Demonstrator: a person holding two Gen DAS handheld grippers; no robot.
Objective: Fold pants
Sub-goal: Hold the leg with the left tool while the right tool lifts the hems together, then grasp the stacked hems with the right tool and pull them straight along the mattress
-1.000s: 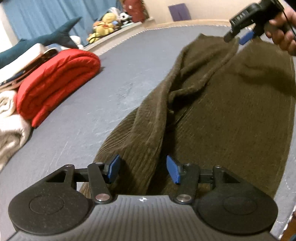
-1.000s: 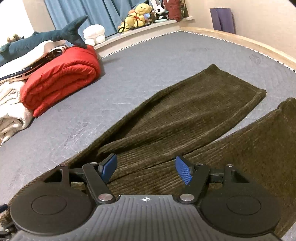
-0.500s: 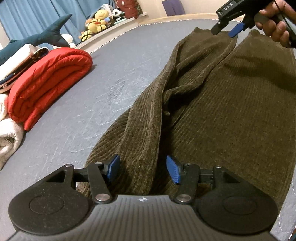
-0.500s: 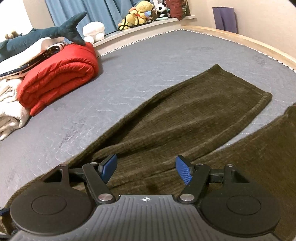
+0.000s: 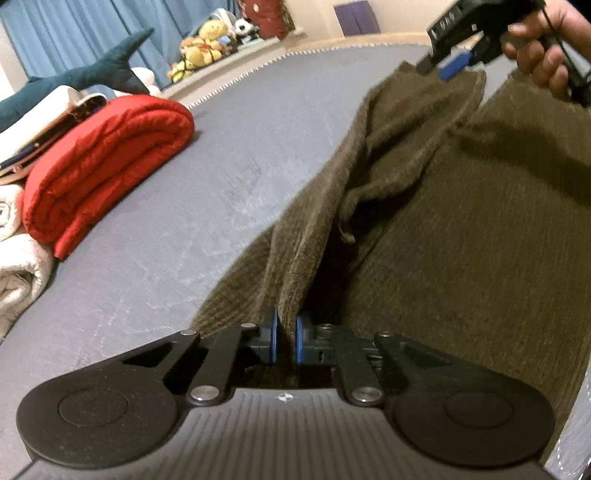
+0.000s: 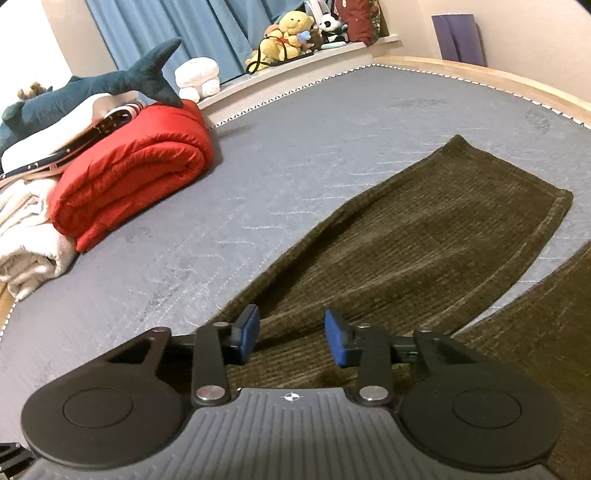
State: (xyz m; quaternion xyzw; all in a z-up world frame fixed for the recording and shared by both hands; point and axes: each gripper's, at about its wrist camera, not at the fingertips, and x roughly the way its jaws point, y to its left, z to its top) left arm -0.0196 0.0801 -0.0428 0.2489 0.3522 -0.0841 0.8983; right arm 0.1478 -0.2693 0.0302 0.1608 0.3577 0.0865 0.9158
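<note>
Across the grey mattress (image 6: 332, 122) lie the brown corduroy pants (image 5: 461, 229), legs spread apart toward the far edge. Left gripper (image 5: 285, 334): pads clamped on a raised ridge of the pants fabric near the waist. Right gripper (image 6: 291, 334): jaws closing, narrowed halfway, pants fabric between the pads but not yet pinched; a hand (image 5: 543, 48) carries it over one leg's hem. Beside the pants: rolled red blanket (image 6: 133, 177), cream bedding (image 6: 26, 236), plush shark (image 6: 92, 88).

A home bedroom: a grey quilted mattress (image 6: 332, 122) in a wooden frame, a rolled red duvet (image 6: 129, 192), a plush shark (image 6: 92, 88), stuffed toys (image 6: 284, 37) on the sill, blue curtains (image 6: 155, 26).
</note>
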